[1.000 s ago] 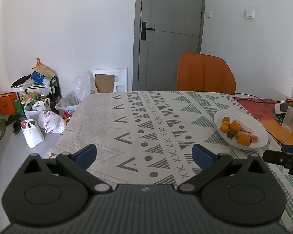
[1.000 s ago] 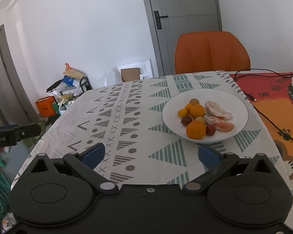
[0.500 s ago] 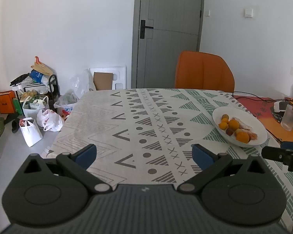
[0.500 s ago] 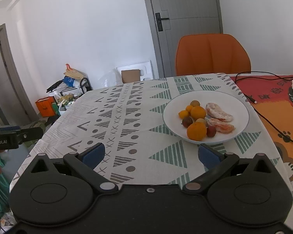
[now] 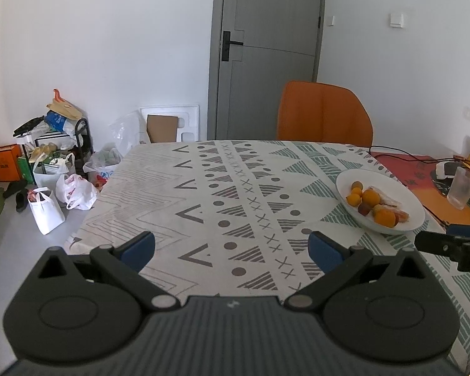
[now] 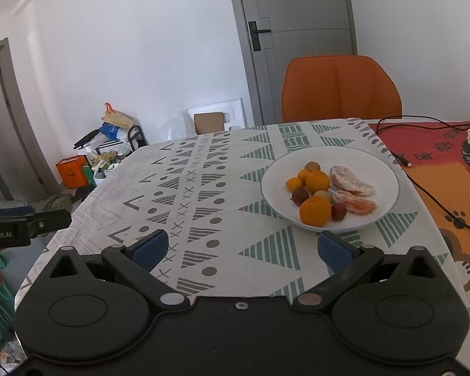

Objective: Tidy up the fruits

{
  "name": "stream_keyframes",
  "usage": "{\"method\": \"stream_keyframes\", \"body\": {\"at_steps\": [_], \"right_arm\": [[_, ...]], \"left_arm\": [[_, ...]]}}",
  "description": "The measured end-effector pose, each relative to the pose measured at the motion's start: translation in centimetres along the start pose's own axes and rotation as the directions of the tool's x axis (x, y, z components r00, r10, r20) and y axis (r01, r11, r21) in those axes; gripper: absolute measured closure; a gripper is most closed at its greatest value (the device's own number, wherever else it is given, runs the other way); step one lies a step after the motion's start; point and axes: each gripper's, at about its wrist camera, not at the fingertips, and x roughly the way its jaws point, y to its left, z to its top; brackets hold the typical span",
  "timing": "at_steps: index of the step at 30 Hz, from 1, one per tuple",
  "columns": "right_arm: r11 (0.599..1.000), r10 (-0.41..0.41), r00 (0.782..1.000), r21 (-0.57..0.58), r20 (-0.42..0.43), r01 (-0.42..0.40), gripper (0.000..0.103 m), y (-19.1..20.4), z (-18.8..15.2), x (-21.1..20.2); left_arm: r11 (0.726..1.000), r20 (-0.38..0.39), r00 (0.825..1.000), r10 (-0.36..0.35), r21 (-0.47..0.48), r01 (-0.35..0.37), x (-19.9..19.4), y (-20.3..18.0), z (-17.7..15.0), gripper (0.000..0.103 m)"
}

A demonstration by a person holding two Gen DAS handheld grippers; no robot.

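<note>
Looking ahead, I see a white plate (image 6: pixel 379 169) on the tabletop (image 6: pixel 203 194) holding oranges (image 6: pixel 315 211) and peeled segments (image 6: pixel 351 185). Both my left tongs (image 5: pixel 232 247) and right tongs (image 6: pixel 241 247) are released, holding nothing.

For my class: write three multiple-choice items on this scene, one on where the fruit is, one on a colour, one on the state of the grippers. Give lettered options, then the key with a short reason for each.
1. Where is the fruit?
A. Piled on the white plate
B. Spread over the tablecloth
C. On the chair seat

2. What colour is the chair behind the table?
A. Grey
B. Orange
C. Green

3. How do the two grippers stand?
A. Both shut on fruit
B. One open, one shut
C. Both open and holding nothing

Key:
1 A: the oranges and other pieces all lie on the white plate, which rests on the patterned tablecloth.
2 B: the chair at the far edge is orange.
3 C: the left gripper and the right gripper each show blue pads set wide apart with only cloth between them.
</note>
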Motion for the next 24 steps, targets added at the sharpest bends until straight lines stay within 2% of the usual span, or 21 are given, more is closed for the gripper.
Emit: {"method": "stream_keyframes", "body": {"at_steps": [24], "right_arm": [[1.0,-0.006,1.0,0.003,-0.003,0.006,0.0,-0.12,-0.02,0.11]], "left_arm": [[1.0,-0.002,1.0,0.003,-0.009,-0.003,-0.03,0.28,0.0,0.0]]}}
